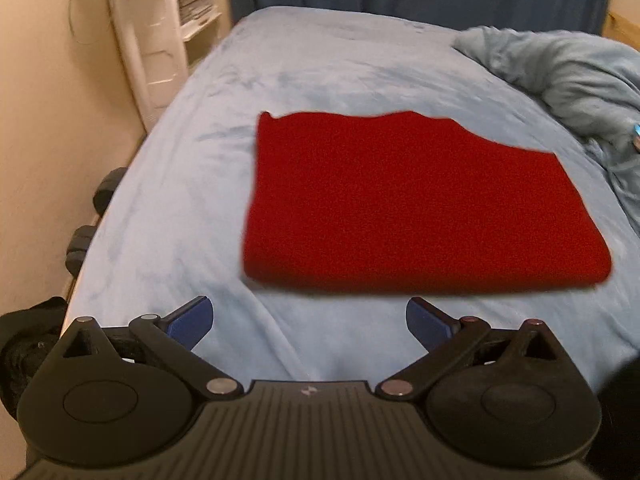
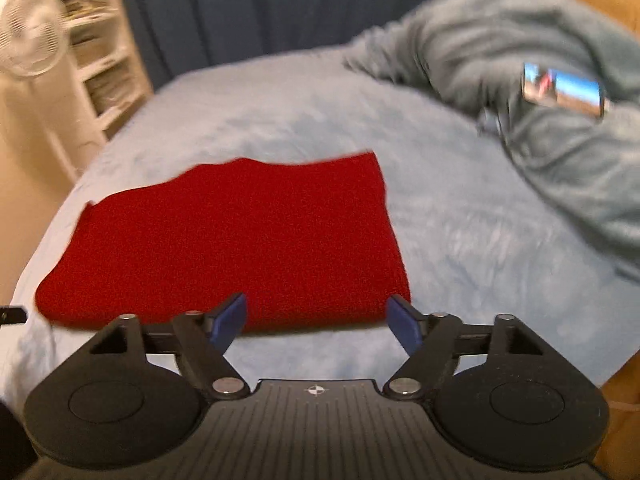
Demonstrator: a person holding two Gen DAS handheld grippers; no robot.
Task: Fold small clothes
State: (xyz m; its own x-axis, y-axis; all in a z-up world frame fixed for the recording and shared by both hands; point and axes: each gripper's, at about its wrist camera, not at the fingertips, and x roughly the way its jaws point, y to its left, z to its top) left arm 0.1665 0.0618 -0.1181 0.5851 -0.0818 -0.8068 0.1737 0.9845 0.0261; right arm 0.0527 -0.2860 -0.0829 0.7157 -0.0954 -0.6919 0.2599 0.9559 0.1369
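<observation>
A folded red cloth (image 1: 416, 204) lies flat at the centre of a bed (image 1: 320, 80), squared up with its thick fold edge toward the cameras, which suggests the fold is done and the piece has been set down to rest. The left gripper (image 1: 308, 318) hangs over bare sheet at the lower middle of its frame, jaws spread wide and holding nothing, apart from the cloth. The right gripper (image 2: 316, 322) is also open and empty, a little less wide; its blue fingers (image 2: 230, 320) overlap the cloth's near edge in the picture (whether they touch it cannot be told). Both appear held clear so the cloth stays undisturbed. Only the right view shows a lit phone (image 2: 562, 90) on the rumpled blanket (image 2: 540, 60) at upper right and a fan (image 2: 30, 38) at upper left; only the left view shows the wall (image 1: 60, 120) and dark objects (image 1: 80, 240) beside the bed's left edge.
</observation>
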